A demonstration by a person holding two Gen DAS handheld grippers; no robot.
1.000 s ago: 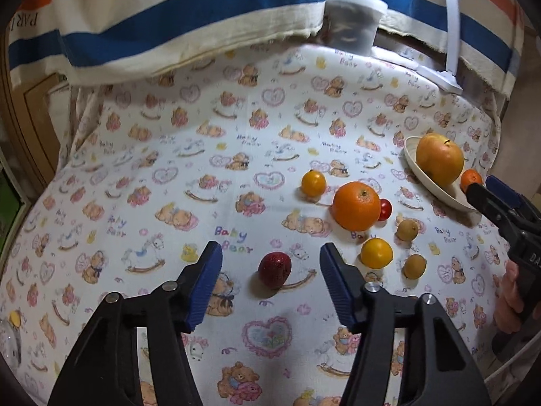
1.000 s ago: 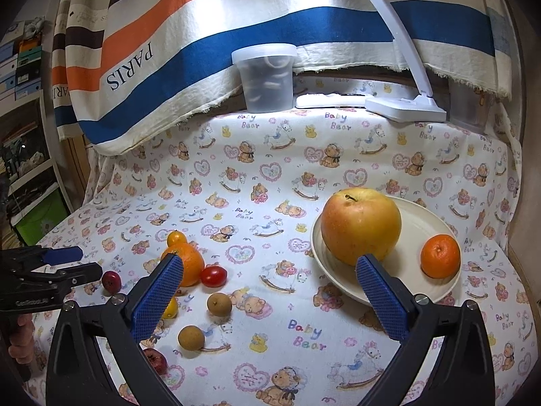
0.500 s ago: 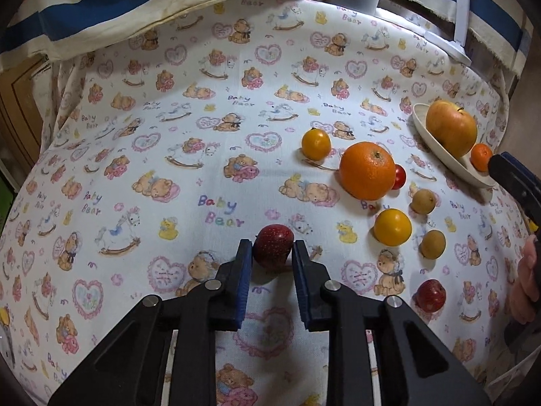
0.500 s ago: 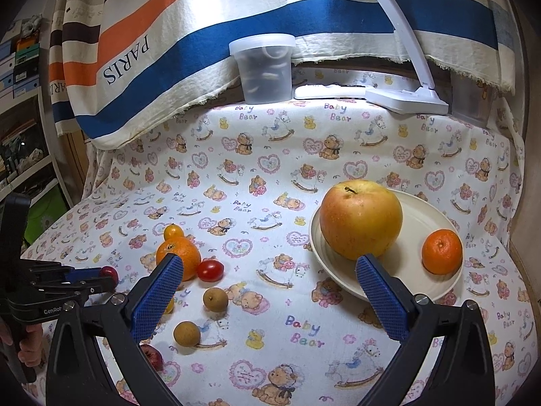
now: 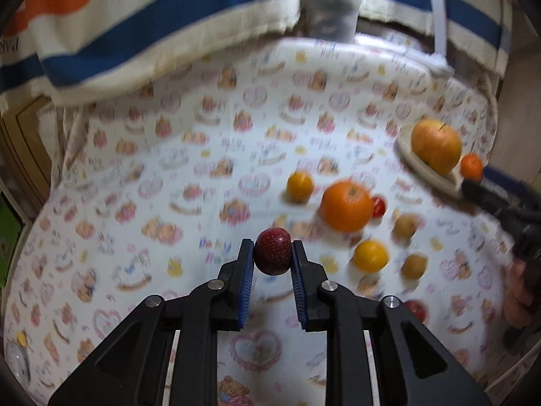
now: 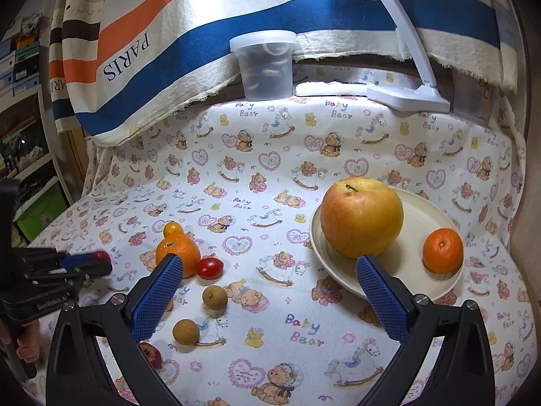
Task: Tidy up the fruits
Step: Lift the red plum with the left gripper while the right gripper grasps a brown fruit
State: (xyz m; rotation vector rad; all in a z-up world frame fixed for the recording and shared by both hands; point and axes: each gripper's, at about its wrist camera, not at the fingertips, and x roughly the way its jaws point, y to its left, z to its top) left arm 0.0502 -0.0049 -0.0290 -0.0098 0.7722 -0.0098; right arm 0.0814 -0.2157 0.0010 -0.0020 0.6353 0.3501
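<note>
My left gripper (image 5: 272,248) is shut on a small dark red speckled fruit (image 5: 272,252), which sits between its blue pads. In the right wrist view that gripper (image 6: 98,261) is at the far left, just over the cloth. My right gripper (image 6: 269,267) is open with nothing in it, near the cream plate (image 6: 436,292). The plate holds a big yellow-red apple (image 6: 361,216) and a mandarin (image 6: 443,250). On the cloth lie a large orange (image 6: 177,252), a small orange fruit (image 6: 173,229), a cherry tomato (image 6: 210,268), two brown round fruits (image 6: 215,297) and another red fruit (image 6: 150,352).
A yellow fruit (image 5: 370,256) lies by the brown ones. At the back stand a lidded plastic tub (image 6: 263,64) and a white desk lamp (image 6: 405,96) under a hanging striped cloth (image 6: 203,23). Shelves (image 6: 30,169) are at the left. A hand (image 5: 520,301) holds the right gripper.
The left jaws have closed on the red fruit, which lay loose on the cloth between them a second ago. The left view has since swung up, blurred. The right gripper has stayed put.
</note>
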